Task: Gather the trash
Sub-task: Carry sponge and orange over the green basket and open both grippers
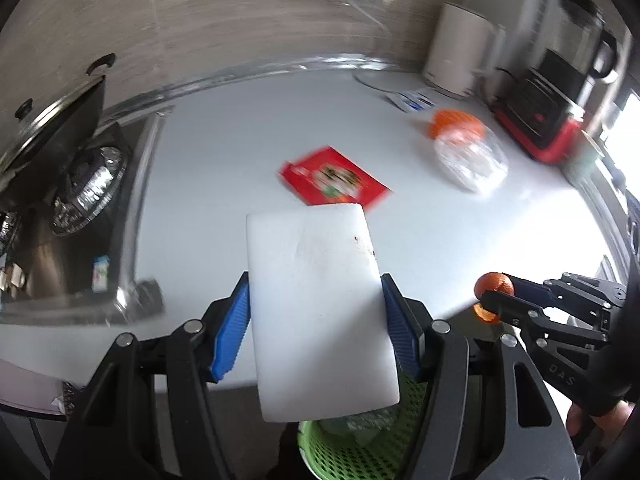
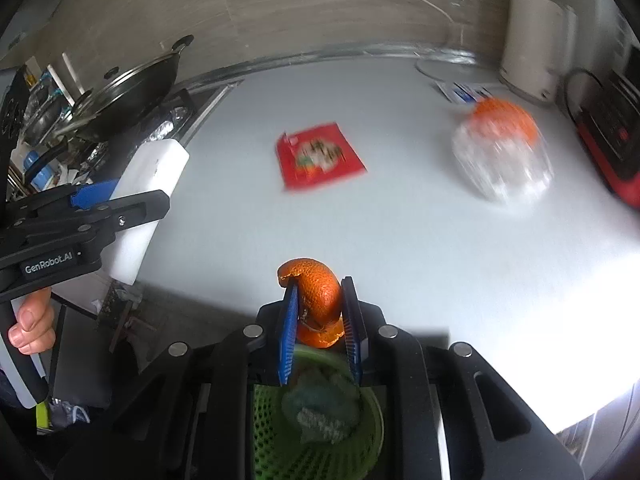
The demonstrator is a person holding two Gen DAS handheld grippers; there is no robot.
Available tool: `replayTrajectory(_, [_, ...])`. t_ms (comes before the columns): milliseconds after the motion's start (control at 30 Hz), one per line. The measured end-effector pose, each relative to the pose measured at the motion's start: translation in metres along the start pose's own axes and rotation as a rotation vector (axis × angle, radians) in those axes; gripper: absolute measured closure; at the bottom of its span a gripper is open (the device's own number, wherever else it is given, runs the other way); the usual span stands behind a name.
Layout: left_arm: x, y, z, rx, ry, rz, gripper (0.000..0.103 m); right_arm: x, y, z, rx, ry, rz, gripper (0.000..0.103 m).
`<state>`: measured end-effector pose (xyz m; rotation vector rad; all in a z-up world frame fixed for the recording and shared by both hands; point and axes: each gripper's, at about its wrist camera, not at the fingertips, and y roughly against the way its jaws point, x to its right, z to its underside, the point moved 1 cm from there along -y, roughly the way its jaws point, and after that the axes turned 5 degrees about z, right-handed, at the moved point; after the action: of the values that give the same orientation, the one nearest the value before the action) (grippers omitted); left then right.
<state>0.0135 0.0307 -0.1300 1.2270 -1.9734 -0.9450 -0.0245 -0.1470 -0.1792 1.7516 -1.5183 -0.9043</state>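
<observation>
The left gripper (image 1: pixel 316 320) is pinching a white foam block (image 1: pixel 320 308) between its blue fingers (image 1: pixel 232 332), the block sticking out ahead of the tips. The right gripper (image 2: pixel 320 320) is squeezing a curl of orange peel (image 2: pixel 320 296) between its fingers (image 2: pixel 289 332), which are standing close together on it. Just below both sets of fingers a green mesh bin (image 2: pixel 320 436) is showing, with crumpled trash lying inside. Ahead of the fingers, on the pale surface (image 2: pixel 400 220), a red wrapper (image 2: pixel 316 156) is lying flat. Farther off to the right a clear plastic bag (image 2: pixel 504 160) with something orange in it is sitting, blurred. Far left, a lidded pan (image 2: pixel 128 88) is resting by the wall
</observation>
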Motion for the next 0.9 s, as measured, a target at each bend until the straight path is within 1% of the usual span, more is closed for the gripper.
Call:
replayTrajectory(167, [0.031, 0.01, 0.029, -0.024, -0.022, 0.022, 0.043, 0.013, 0.019, 0.043, -0.023, -0.011, -0.011, 0.081])
replayTrajectory(367, [0.057, 0.021, 0.061, -0.036, -0.027, 0.015, 0.043, 0.014, 0.032, 0.073, -0.036, 0.005, -0.03, 0.081])
replayTrajectory(533, [0.064, 0.027, 0.08, -0.044, -0.009, 0.003, 0.043, 0.007, 0.041, 0.088, -0.037, 0.047, -0.048, 0.081])
replayTrajectory(733, [0.058, 0.031, 0.092, -0.055, 0.016, -0.022, 0.043, -0.006, 0.042, 0.1, -0.043, 0.087, -0.08, 0.081])
replayTrajectory(833, [0.053, 0.031, 0.096, -0.06, 0.028, -0.034, 0.043, -0.014, 0.036, 0.106, -0.063, 0.111, -0.088, 0.079])
replayTrajectory(900, [0.051, 0.03, 0.099, -0.066, 0.037, -0.037, 0.043, -0.019, 0.029, 0.111, -0.085, 0.13, -0.087, 0.067])
